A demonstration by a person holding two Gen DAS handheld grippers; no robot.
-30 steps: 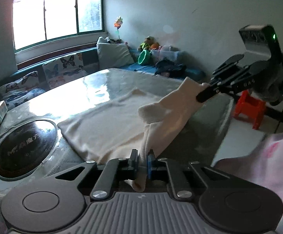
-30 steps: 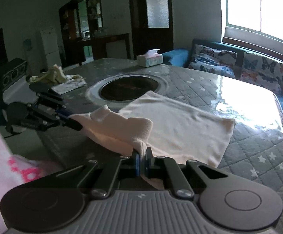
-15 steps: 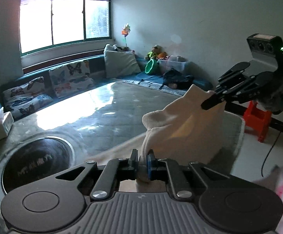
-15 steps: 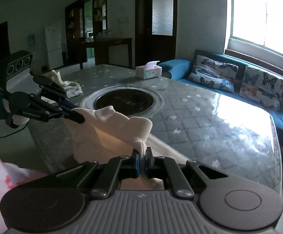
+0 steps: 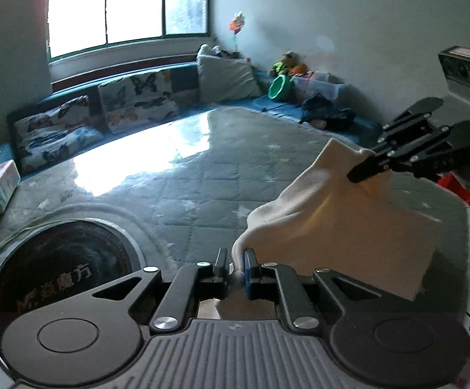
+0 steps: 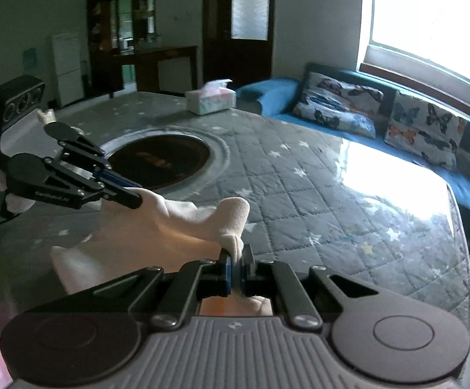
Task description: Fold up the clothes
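Observation:
A cream cloth garment (image 5: 338, 227) hangs in the air between my two grippers, above the near edge of the quilted grey table (image 5: 202, 175). My left gripper (image 5: 235, 264) is shut on one top corner of it. My right gripper (image 6: 236, 267) is shut on the other corner. In the left wrist view the right gripper (image 5: 354, 175) pinches the cloth at the right. In the right wrist view the left gripper (image 6: 136, 199) pinches the cloth (image 6: 176, 227) at the left. The cloth's lower part hangs down out of sight.
A round black cooktop (image 5: 53, 269) is set into the table (image 6: 299, 178); it also shows in the right wrist view (image 6: 160, 159). A tissue box (image 6: 210, 97) stands at the table's far side. A blue sofa with butterfly cushions (image 6: 380, 110) runs under the window.
Both grippers have lifted the cloth off the table and pulled it toward the near edge. One second ago it lay spread flat on the table; now it hangs between them.

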